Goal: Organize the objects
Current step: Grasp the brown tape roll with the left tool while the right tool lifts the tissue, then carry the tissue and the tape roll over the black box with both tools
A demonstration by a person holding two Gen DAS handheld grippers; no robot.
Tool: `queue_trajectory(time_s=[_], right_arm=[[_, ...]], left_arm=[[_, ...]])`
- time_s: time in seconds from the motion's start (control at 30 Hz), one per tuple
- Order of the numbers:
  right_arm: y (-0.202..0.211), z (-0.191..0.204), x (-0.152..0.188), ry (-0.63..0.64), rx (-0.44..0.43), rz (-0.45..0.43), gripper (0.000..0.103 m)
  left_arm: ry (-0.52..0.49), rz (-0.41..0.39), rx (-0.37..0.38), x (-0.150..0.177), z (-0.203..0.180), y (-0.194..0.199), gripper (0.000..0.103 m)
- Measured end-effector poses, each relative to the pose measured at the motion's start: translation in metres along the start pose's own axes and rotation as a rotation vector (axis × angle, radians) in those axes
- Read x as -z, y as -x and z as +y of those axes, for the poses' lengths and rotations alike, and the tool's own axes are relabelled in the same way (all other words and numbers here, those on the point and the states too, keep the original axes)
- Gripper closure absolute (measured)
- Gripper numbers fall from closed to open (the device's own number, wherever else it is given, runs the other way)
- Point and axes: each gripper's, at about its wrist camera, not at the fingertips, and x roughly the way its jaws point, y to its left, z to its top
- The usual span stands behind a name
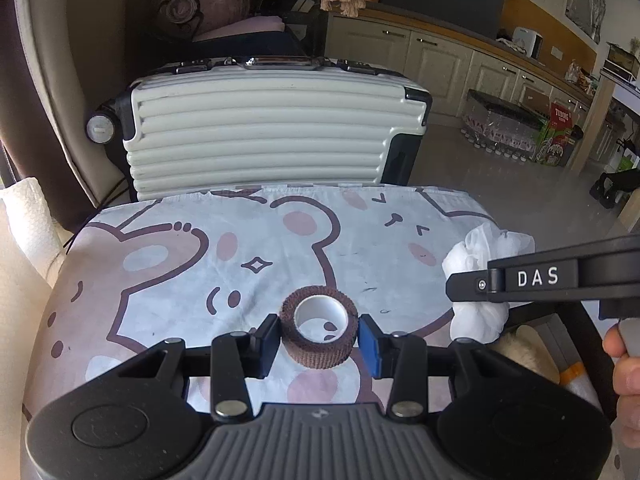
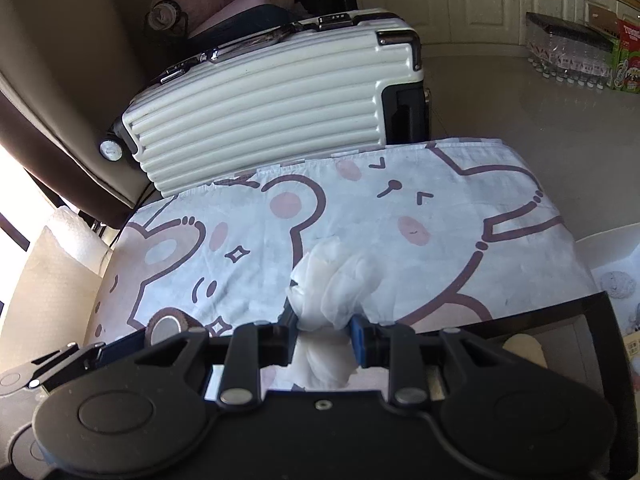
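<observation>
At the far left we see a roll of paper towel [image 1: 28, 216] beside the bench [image 1: 160, 248], which is draped in a pale cloth printed with cartoon bears, and behind it a white ribbed suitcase [image 1: 272, 128] lying on its side. Moving toward the middle, we hold the left claw [image 1: 319, 340] clamped on a brown bandage roll [image 1: 319, 334], its pads pressing the outer wall on either side while the white inner core faces up and toward us; the roll seems to hang clear of the cloth, though we cannot be sure. We judge this roll light and fairly stiff thanks to the core, with a crinkly, grippy wrap that should not slip, so holding it across the outside is a sound choice. Further right, the right claw [image 2: 323, 336] is closed narrowly around a crumpled white tissue wad [image 2: 332, 280], pinching it at its waist so the loose end fans out above the pads and the rest bunches below. We expect this wad to be almost weightless, soft and easily torn or shed, so a firm pinch through the thickest bunch suits it. To the right of the bench, a dark-rimmed box [image 2: 580, 320] stands open.
</observation>
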Motion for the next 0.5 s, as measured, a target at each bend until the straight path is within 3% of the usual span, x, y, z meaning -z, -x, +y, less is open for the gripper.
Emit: queue_trajectory(time_s=[0.33, 0.5], right_arm=[[0.049, -0.002, 0.009, 0.053, 0.001, -0.077, 0.075], [0.07, -0.01, 0.017, 0.098, 0.056, -0.102, 0.075]], left_arm=[[0.035, -0.045, -0.005, -0.007, -0.011, 0.04, 0.06], [0.039, -0.044, 0.001, -0.006, -0.021, 0.053, 0.06]])
